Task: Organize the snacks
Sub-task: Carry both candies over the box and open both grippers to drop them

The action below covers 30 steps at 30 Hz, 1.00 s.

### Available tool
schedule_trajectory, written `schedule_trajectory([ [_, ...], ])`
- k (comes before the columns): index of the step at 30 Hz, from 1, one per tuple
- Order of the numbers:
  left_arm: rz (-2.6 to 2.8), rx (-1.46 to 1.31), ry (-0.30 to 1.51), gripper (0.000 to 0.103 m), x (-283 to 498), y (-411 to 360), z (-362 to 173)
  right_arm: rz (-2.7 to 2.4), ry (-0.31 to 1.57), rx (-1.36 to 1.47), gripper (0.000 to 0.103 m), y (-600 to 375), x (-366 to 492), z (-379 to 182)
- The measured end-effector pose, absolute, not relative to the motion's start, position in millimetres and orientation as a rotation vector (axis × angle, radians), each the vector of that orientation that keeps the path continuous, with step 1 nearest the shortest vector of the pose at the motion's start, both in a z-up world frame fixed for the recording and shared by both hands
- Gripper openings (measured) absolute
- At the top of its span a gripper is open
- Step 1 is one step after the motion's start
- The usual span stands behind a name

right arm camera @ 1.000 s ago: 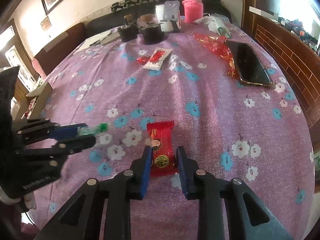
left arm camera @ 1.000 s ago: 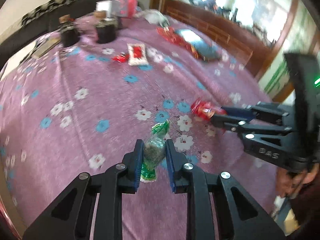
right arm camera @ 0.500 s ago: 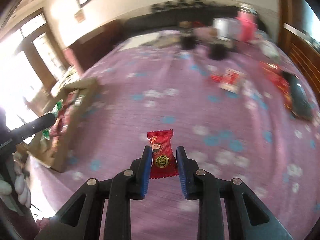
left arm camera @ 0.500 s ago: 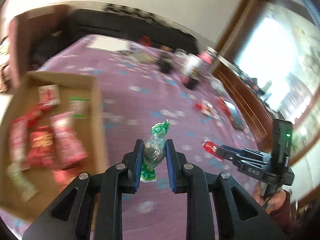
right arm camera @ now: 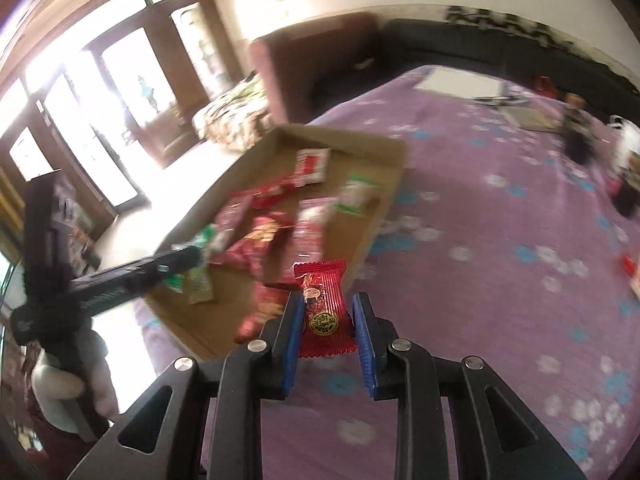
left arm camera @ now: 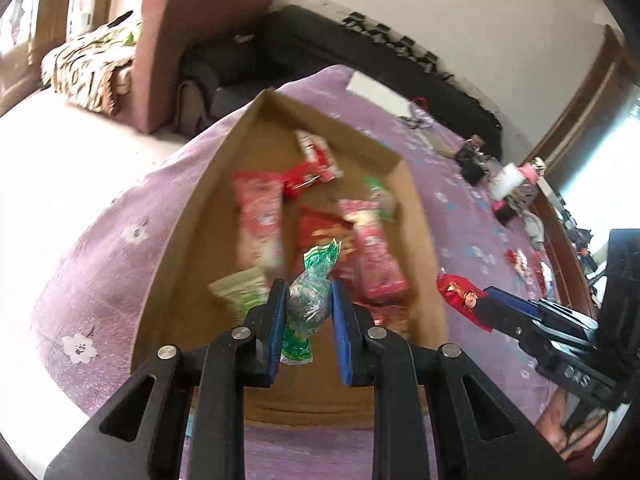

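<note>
My left gripper [left arm camera: 307,300] is shut on a green-wrapped candy [left arm camera: 310,294] and hangs over the near part of the shallow cardboard box [left arm camera: 188,216]. Several red, pink and green snack packets lie in that box. My right gripper [right arm camera: 327,312] is shut on a red candy packet [right arm camera: 324,308], above the purple cloth just beside the box's right wall [right arm camera: 376,220]. In the left wrist view the right gripper [left arm camera: 486,306] shows at the right with the red candy packet [left arm camera: 460,292]. In the right wrist view the left gripper [right arm camera: 196,254] reaches over the box from the left.
The box sits near the left edge of the table with the purple flowered cloth [right arm camera: 500,280]. Dark jars [left arm camera: 474,162], a pink bottle [left arm camera: 528,172] and loose snacks [left arm camera: 520,260] lie far right. A pink armchair [left arm camera: 160,52] and black sofa [left arm camera: 320,40] stand behind.
Both grippers have swung left across the table, each carrying its candy, from the middle of the cloth to the cardboard box. The left now hangs over the box; the right is beside it.
</note>
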<state>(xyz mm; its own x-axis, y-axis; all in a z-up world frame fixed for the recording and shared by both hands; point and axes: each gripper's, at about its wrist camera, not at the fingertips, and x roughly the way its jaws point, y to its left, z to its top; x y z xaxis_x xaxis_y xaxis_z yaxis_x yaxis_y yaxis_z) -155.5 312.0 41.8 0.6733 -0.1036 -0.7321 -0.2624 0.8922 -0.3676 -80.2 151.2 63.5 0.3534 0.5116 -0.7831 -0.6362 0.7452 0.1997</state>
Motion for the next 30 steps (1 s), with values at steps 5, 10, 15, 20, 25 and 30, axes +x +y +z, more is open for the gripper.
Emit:
schedule_trajectory([
  [5, 0.118, -0.441, 0.856, 0.019, -149.1, 314.2, 30.8, 0.798, 1.004, -0.157, 0.025, 184.5, -80.5, 47.2],
  [10, 0.173, -0.387, 0.855, 0.02, -149.1, 315.8, 31.9, 0.826, 1.018, -0.168, 0.025, 209.5, -79.8, 38.1],
  [15, 0.103, -0.446, 0.852, 0.02, -151.8, 320.9, 32.0, 0.845, 1.022, -0.188, 0.025, 225.0, -83.7, 33.1],
  [20, 0.105, -0.481, 0.863, 0.026, -154.8, 327.1, 35.0, 0.849, 1.001, -0.213, 0.028, 228.3, -91.5, 32.7],
  [25, 0.124, -0.484, 0.84, 0.046, -161.1, 324.7, 47.7, 0.831, 0.953, -0.2, 0.032, 218.6, -94.4, 46.6],
  [30, 0.162, -0.396, 0.798, 0.048, -167.1, 306.9, 65.4, 0.799, 0.917, -0.163, 0.037, 197.5, -93.0, 59.6],
])
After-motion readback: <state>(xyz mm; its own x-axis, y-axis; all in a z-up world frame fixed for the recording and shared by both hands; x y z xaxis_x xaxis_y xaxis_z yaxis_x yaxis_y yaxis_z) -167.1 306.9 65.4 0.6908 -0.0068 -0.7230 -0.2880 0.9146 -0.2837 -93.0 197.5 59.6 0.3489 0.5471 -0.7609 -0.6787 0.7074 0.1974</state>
